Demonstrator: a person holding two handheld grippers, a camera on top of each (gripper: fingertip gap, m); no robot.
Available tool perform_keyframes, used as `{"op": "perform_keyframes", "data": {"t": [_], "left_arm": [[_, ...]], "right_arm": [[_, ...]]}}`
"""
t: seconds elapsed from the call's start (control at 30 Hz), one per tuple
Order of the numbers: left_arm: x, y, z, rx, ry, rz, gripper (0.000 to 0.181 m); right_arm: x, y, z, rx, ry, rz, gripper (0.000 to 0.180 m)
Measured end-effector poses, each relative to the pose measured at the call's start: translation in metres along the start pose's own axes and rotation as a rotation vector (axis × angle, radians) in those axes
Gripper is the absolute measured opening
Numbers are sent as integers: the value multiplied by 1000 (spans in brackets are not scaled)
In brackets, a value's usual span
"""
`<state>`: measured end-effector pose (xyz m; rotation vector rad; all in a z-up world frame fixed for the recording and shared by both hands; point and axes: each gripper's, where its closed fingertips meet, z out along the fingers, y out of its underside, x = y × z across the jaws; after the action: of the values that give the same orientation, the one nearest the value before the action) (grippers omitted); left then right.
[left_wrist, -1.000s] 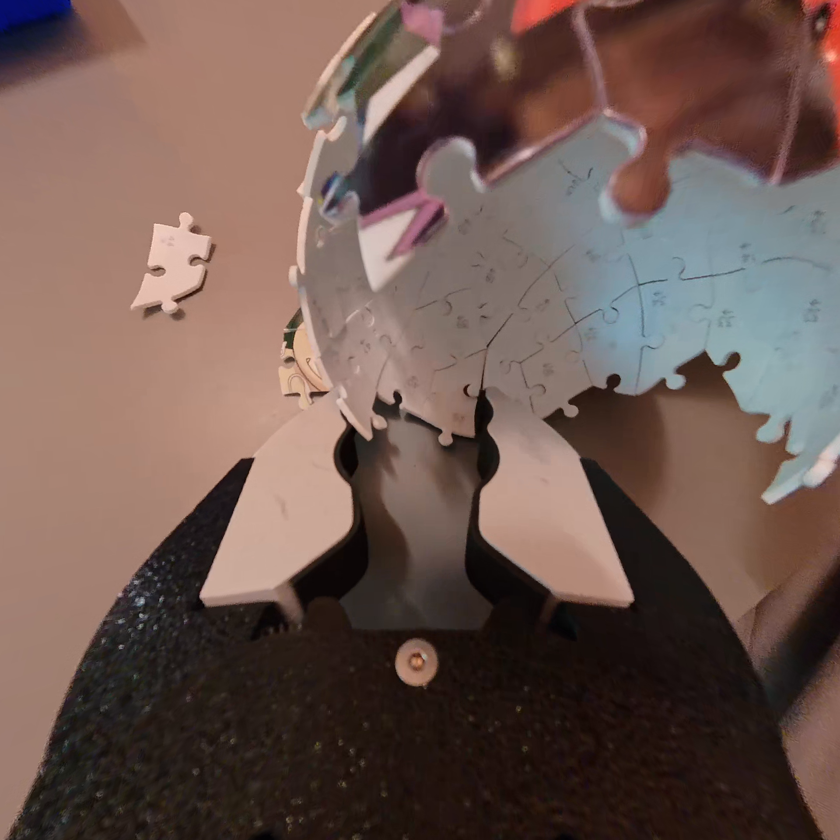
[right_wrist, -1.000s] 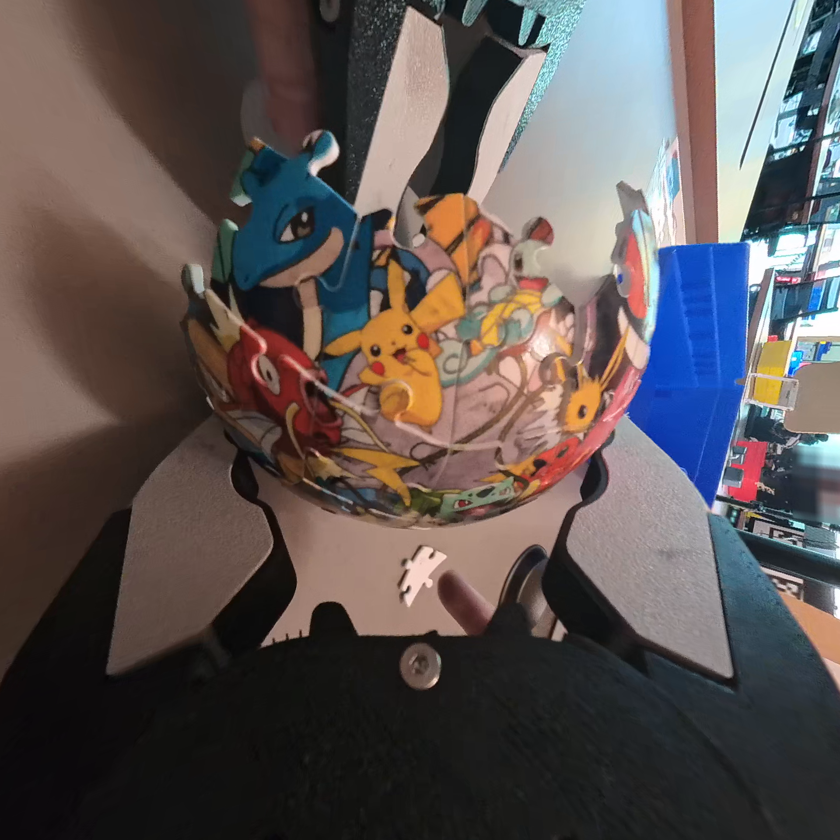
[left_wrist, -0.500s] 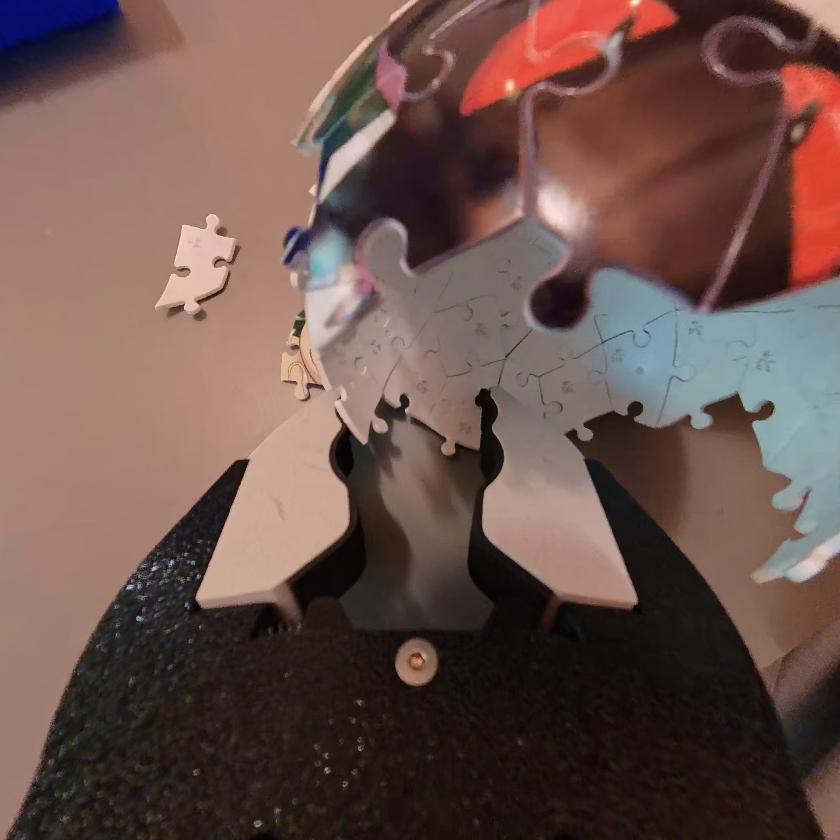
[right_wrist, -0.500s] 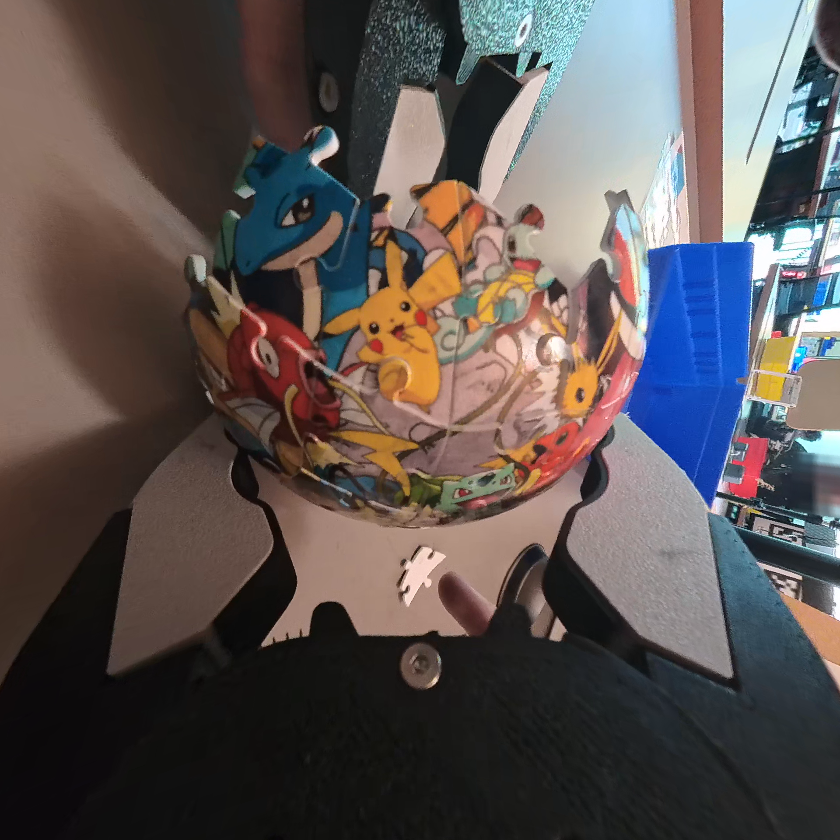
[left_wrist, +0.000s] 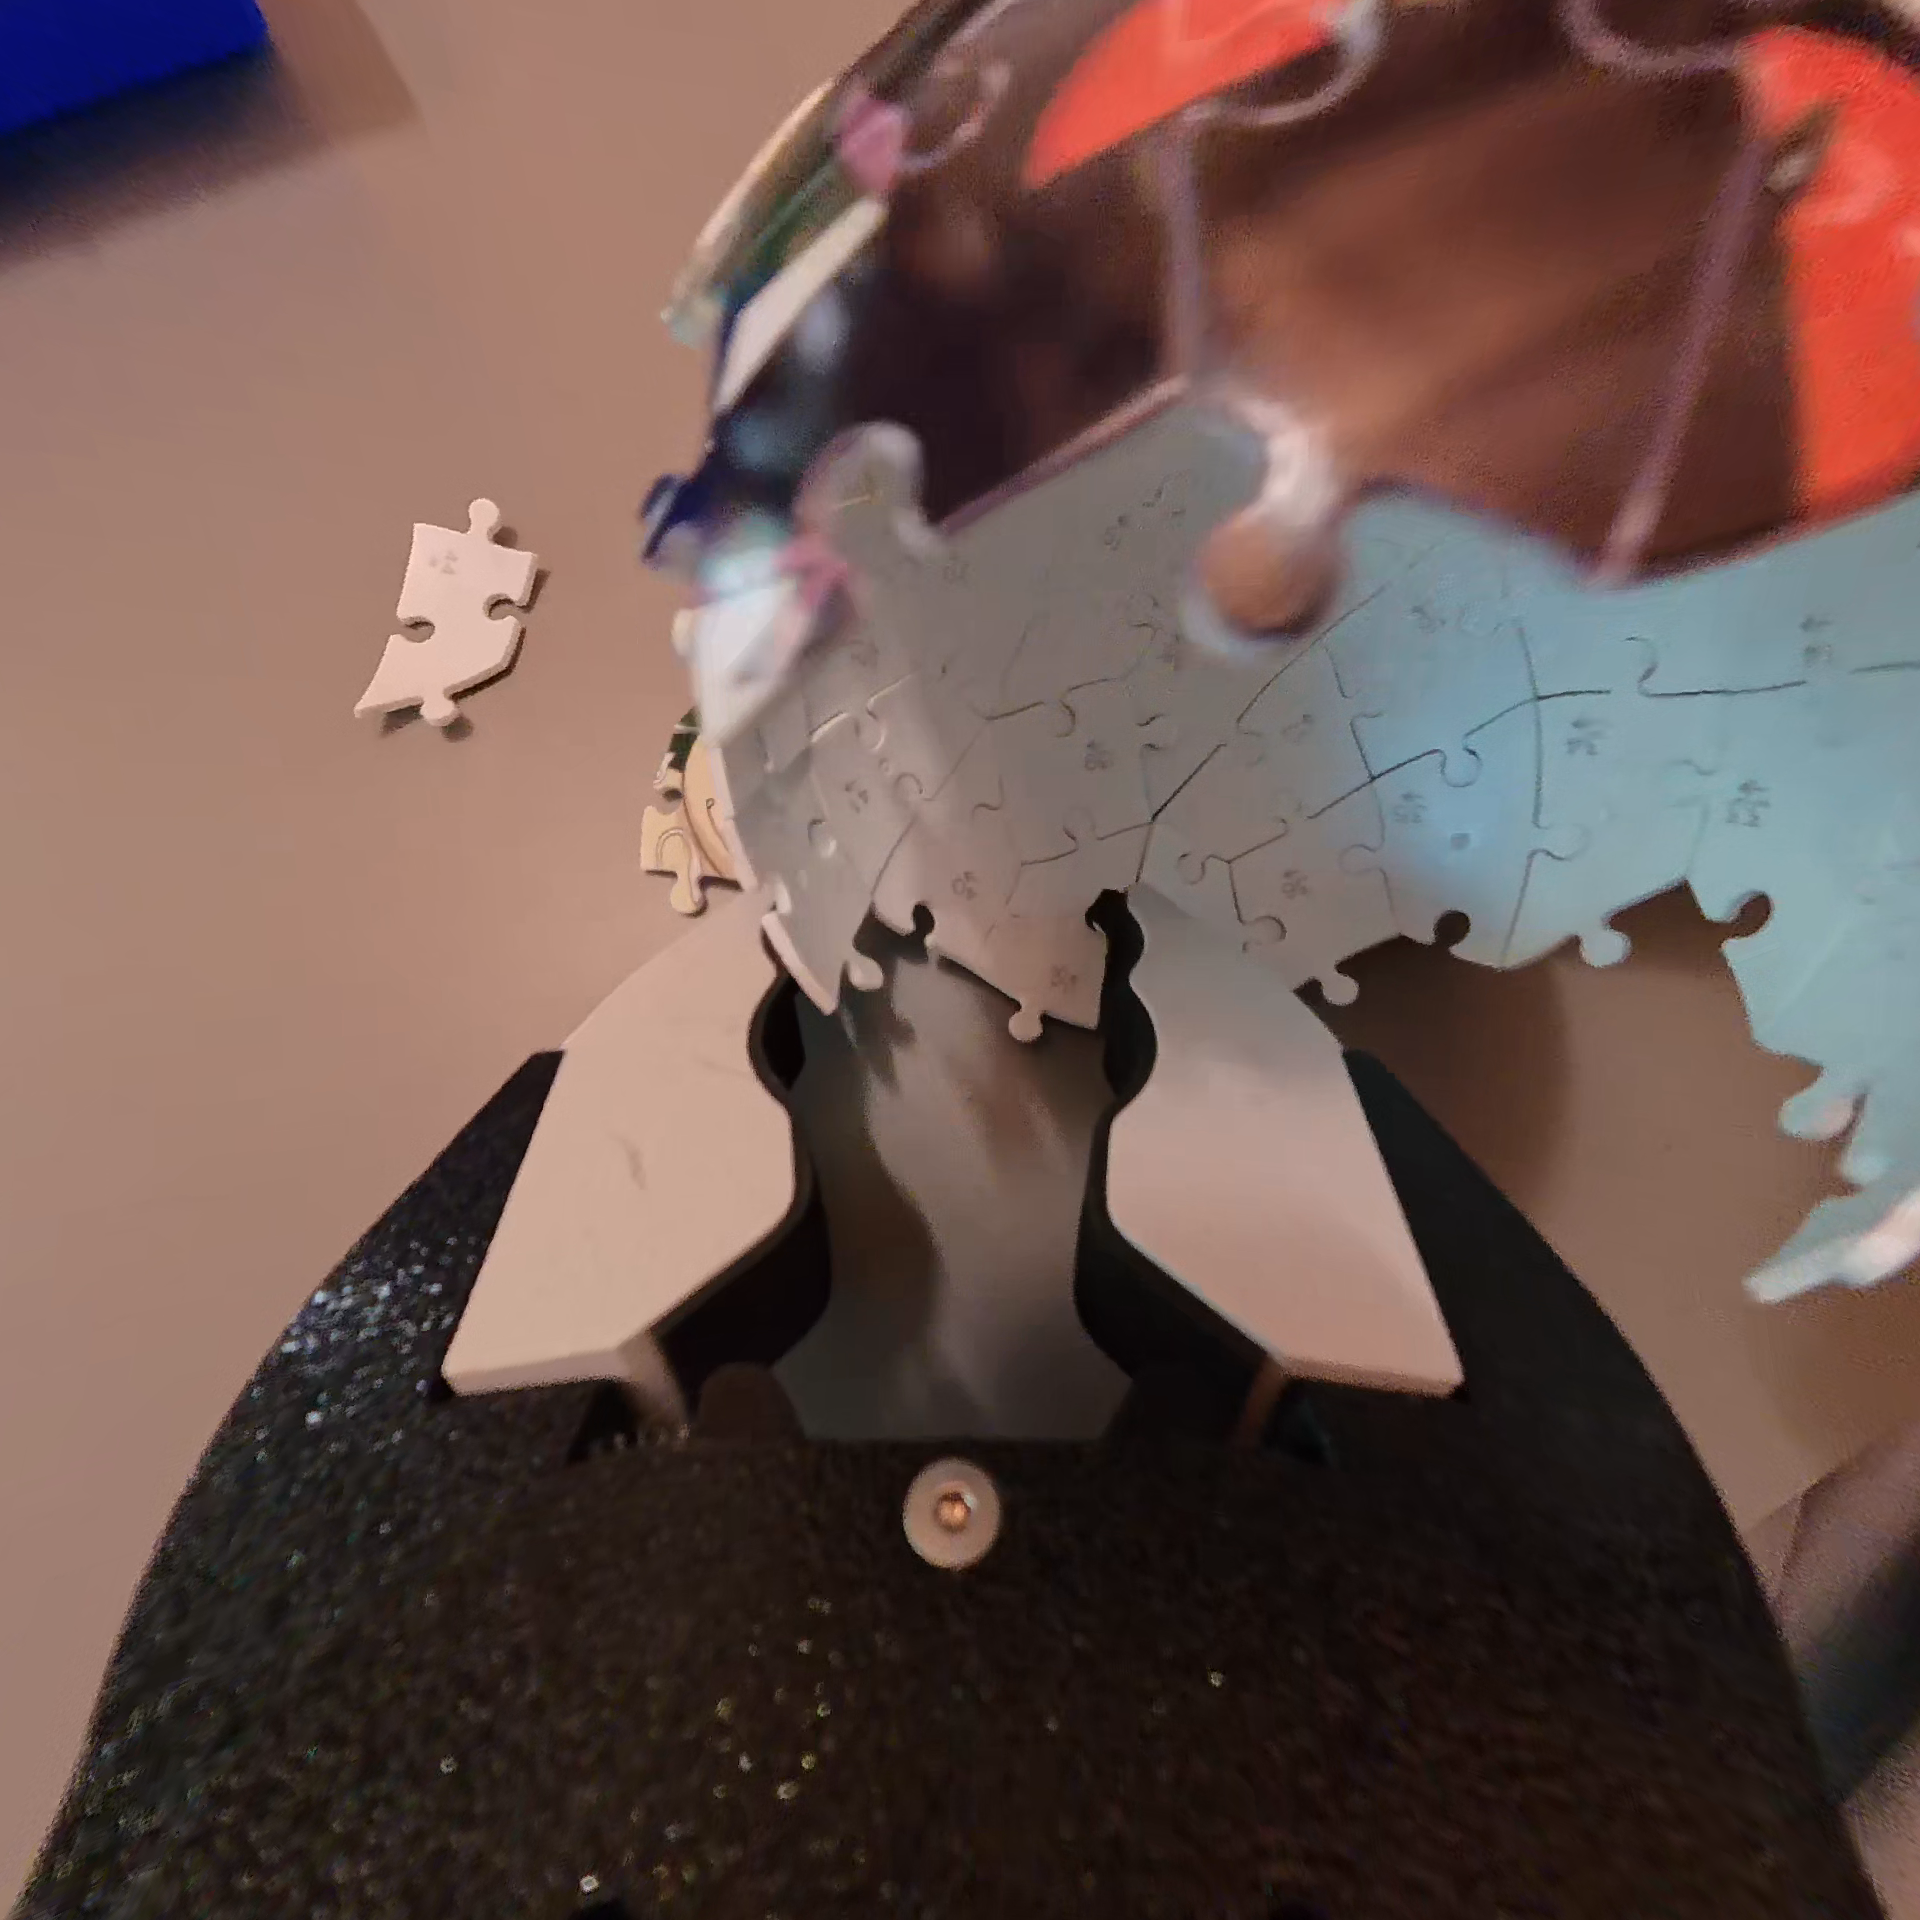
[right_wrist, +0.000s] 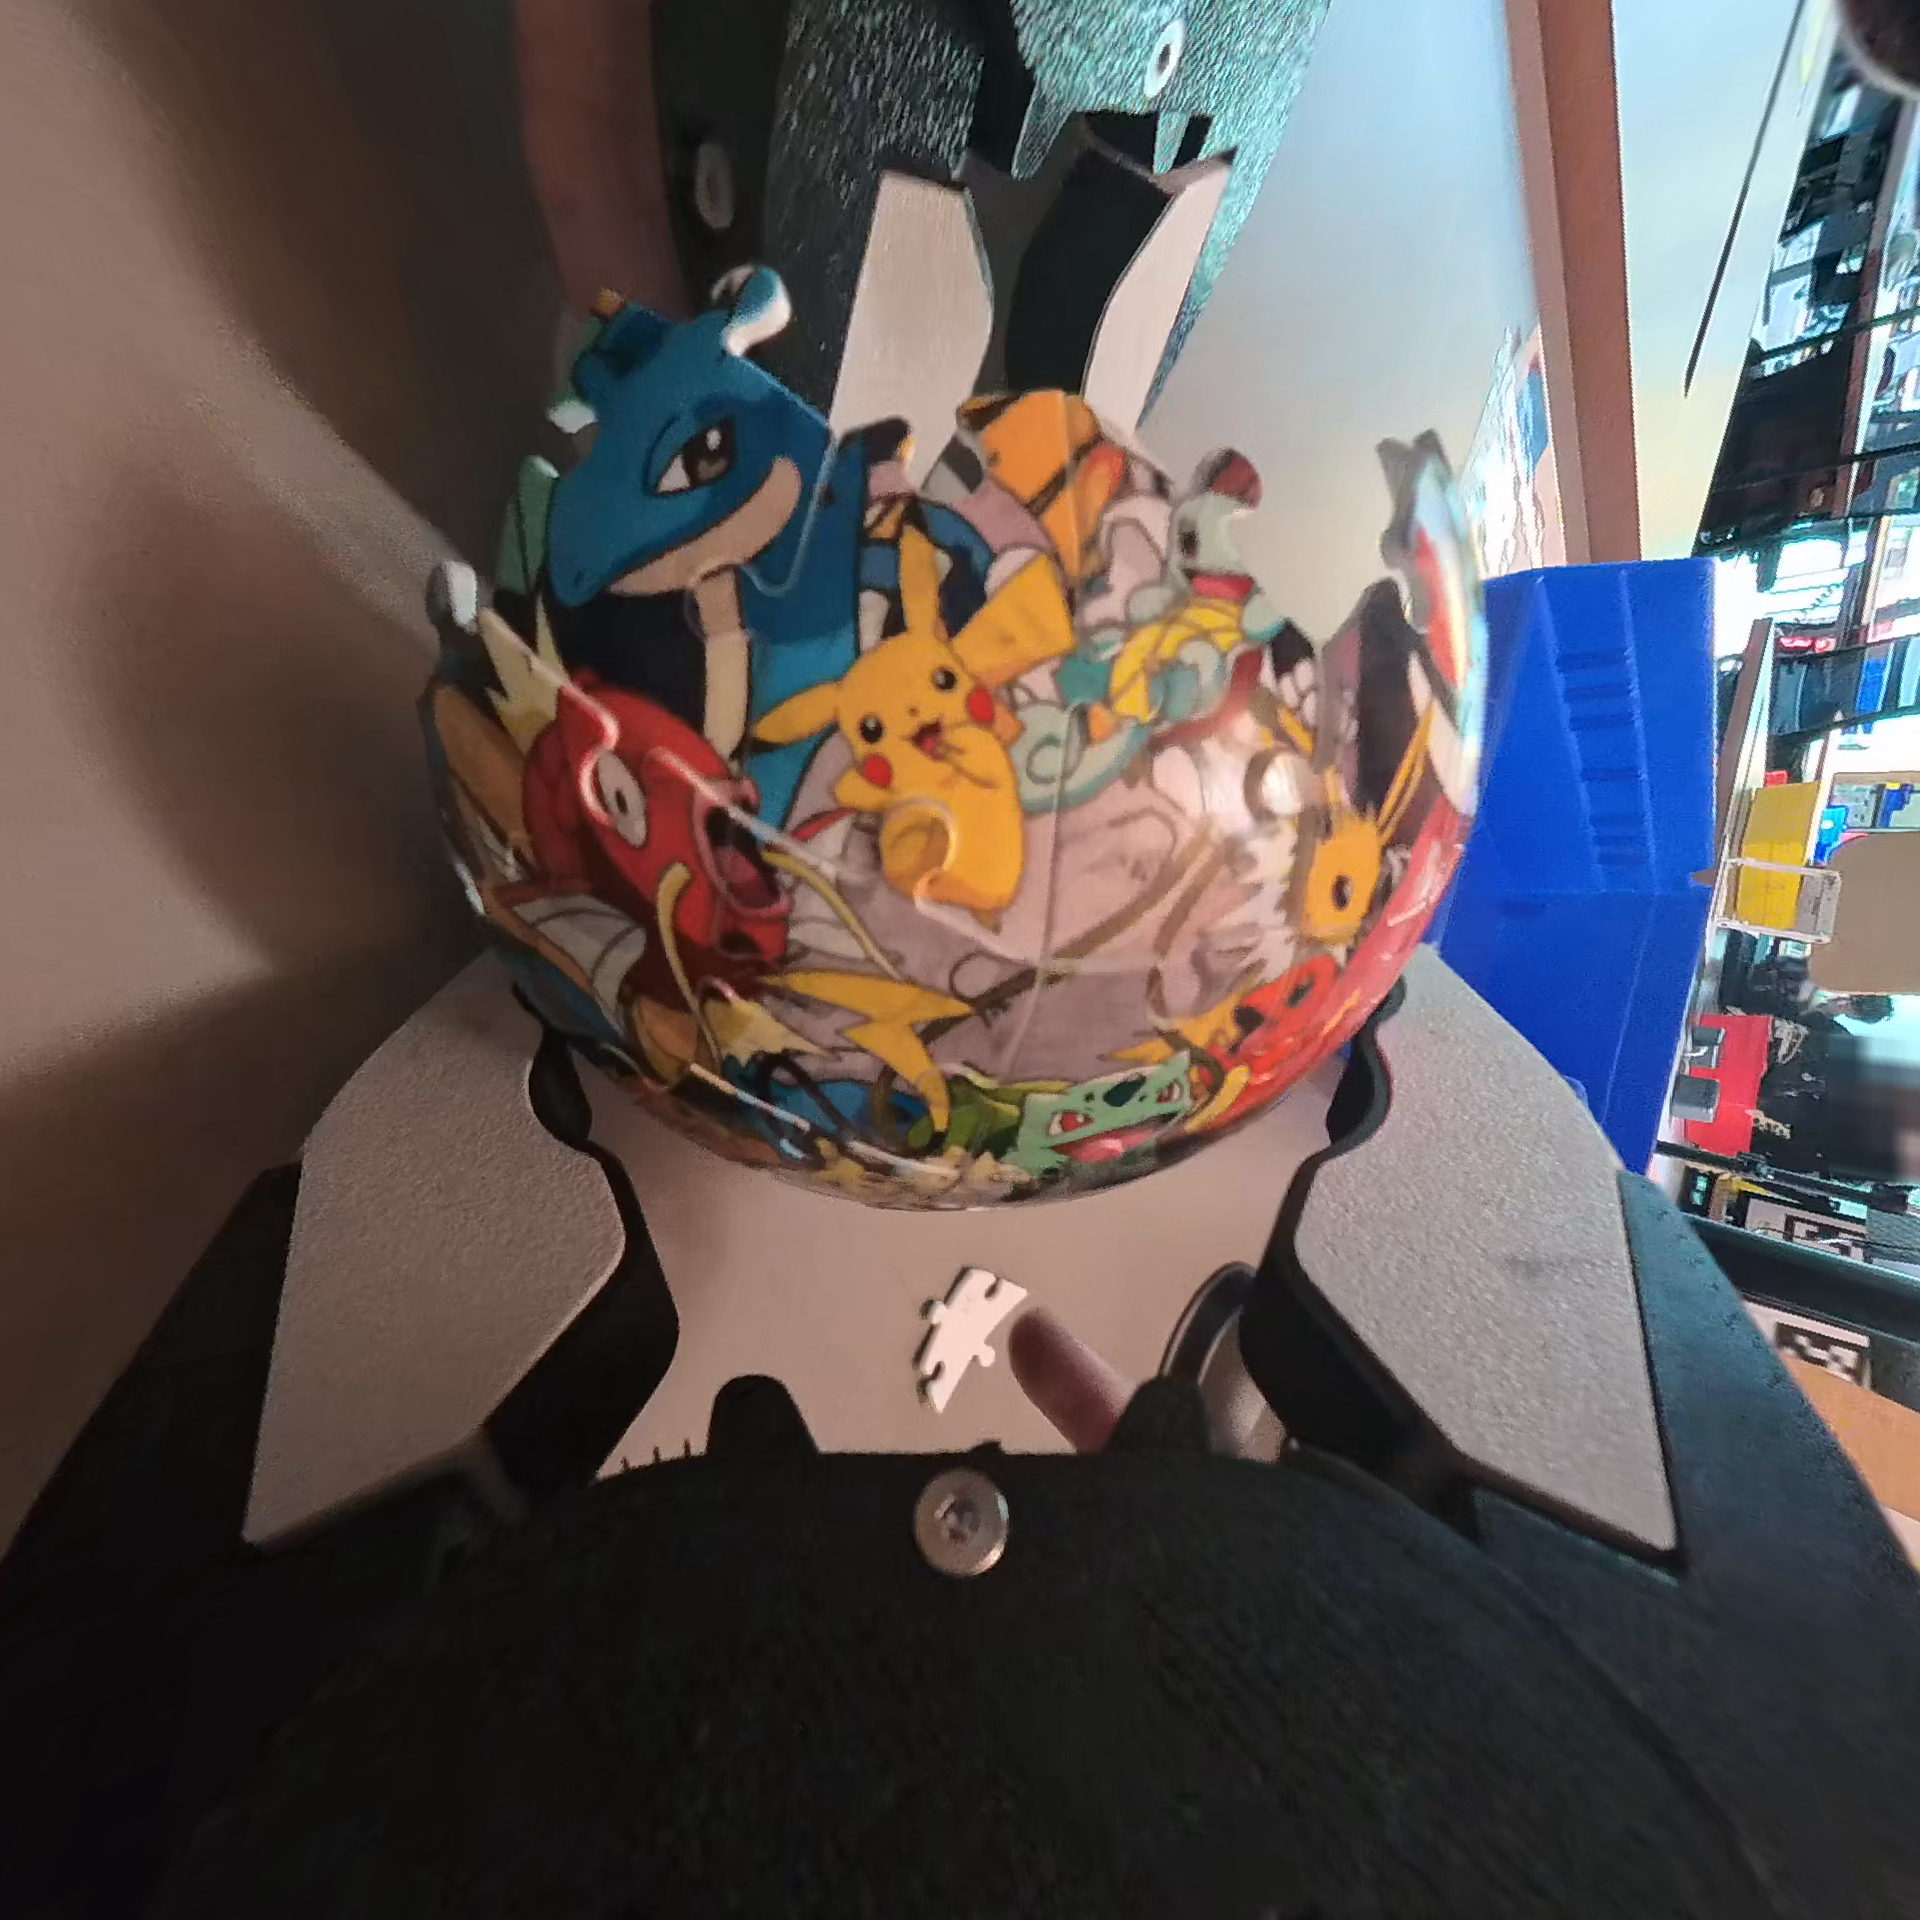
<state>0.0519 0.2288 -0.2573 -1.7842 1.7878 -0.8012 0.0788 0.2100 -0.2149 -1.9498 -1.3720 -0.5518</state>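
The right tool (right_wrist: 956, 1049) cradles the half-built puzzle ball (right_wrist: 935, 831) between wide-spread fingers, both pressing its lower curve. The left tool (left_wrist: 961, 961), nearly closed, pinches the ball's jagged rim (left_wrist: 1039, 966). On the bench (left_wrist: 260, 935) lie a white loose piece (left_wrist: 449, 615), well apart with bare surface around it, and a printed piece (left_wrist: 686, 821) half hidden behind the ball.

Glossy puzzle shell (right_wrist: 935, 810), matt table (left_wrist: 260, 935), grainy gripper (left_wrist: 956, 997).
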Motion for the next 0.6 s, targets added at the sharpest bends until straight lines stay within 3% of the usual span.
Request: {"op": "perform_keyframes", "data": {"t": [0.03,0.3,0.6], "left_arm": [[-2,1,-1,-2,1,-8,59],[-18,6,-11,1,13,-32,85],[-22,5,-13,-5,-37,-11,88]], "right_arm": [[0,1,0,-9,1,-8,139],[-1,-1,1,-14,15,-4,139],[0,-5,3,-36,34,-28,139]]}}
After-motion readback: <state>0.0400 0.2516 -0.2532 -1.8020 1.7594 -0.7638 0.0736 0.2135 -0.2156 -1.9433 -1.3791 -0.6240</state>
